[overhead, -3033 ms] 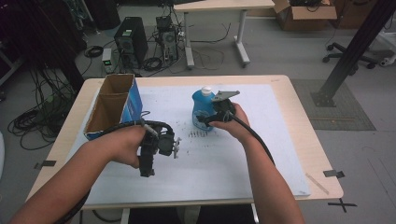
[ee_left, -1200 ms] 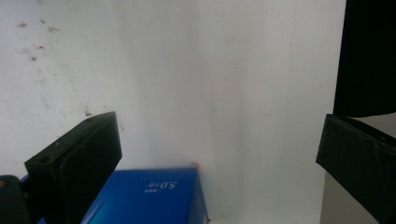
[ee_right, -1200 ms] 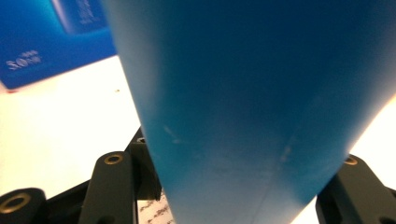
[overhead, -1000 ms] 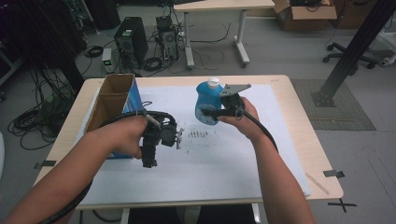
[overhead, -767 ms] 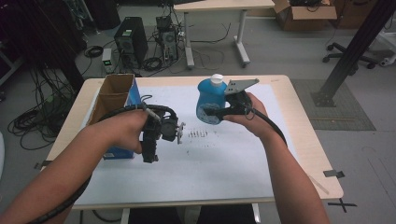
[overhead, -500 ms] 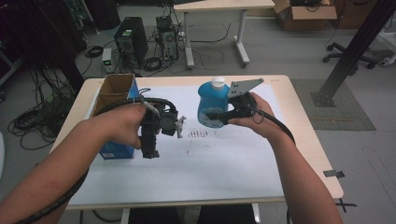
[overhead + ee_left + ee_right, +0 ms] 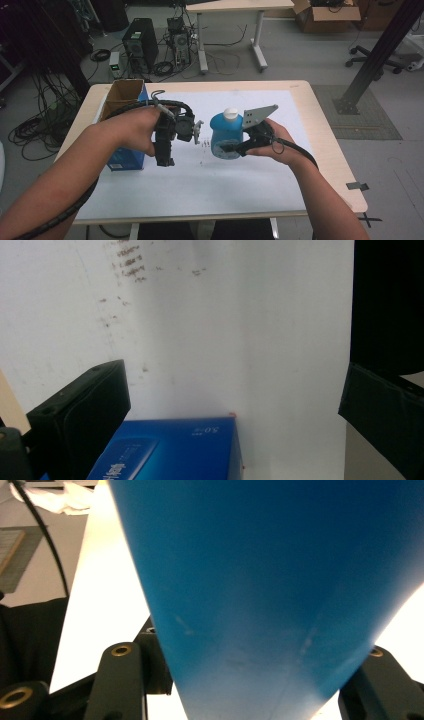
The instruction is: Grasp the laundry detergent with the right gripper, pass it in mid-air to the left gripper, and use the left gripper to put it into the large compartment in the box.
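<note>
While clamped: capped blue bottle (image 7: 226, 137)

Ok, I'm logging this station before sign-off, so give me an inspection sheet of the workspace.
Surface: table under a white sheet with small dark marks.
Job's things: blue bottle, white cap, held off the sheet; open blue carton at the sheet's left edge.
Clutter: nothing seen.
Grippers: right claw shut on the bottle; left claw open, pointing down over the carton.
Cables: one trails from each claw.
Surroundings: computer tower, floor cables, second table, cardboard box.
</note>
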A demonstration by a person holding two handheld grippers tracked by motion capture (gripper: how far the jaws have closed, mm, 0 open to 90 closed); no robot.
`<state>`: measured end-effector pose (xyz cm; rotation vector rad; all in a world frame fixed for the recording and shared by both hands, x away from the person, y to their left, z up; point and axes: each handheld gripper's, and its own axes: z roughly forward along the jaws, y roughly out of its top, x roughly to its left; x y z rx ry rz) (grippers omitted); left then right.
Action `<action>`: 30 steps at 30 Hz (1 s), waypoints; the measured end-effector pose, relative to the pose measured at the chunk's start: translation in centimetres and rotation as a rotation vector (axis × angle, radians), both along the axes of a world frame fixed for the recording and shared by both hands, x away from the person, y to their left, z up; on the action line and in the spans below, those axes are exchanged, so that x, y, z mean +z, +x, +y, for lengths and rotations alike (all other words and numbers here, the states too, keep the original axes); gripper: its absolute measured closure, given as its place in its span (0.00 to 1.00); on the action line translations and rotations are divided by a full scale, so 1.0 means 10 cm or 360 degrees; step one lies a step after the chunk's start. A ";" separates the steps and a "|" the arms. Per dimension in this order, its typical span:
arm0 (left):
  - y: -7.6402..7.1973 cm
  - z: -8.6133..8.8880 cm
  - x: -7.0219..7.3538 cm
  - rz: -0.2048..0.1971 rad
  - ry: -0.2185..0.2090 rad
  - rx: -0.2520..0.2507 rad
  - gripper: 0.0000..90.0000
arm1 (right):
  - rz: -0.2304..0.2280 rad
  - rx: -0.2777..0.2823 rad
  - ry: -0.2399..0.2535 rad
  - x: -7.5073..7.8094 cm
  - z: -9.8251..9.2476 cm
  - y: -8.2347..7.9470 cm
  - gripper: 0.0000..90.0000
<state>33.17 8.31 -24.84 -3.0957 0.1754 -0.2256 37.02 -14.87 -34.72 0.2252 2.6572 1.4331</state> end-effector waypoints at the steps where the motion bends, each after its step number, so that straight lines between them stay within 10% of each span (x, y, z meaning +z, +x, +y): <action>1: 0.00 0.00 0.00 -0.0004 -0.0006 -0.0009 0.00 | 0.0010 0.0011 -0.0001 -0.03 0.01 -0.01 0.49; 30: 0.00 -0.08 0.03 0.0105 -0.0058 0.0038 0.00 | 0.0008 0.0219 0.0034 -0.31 0.55 -0.23 0.49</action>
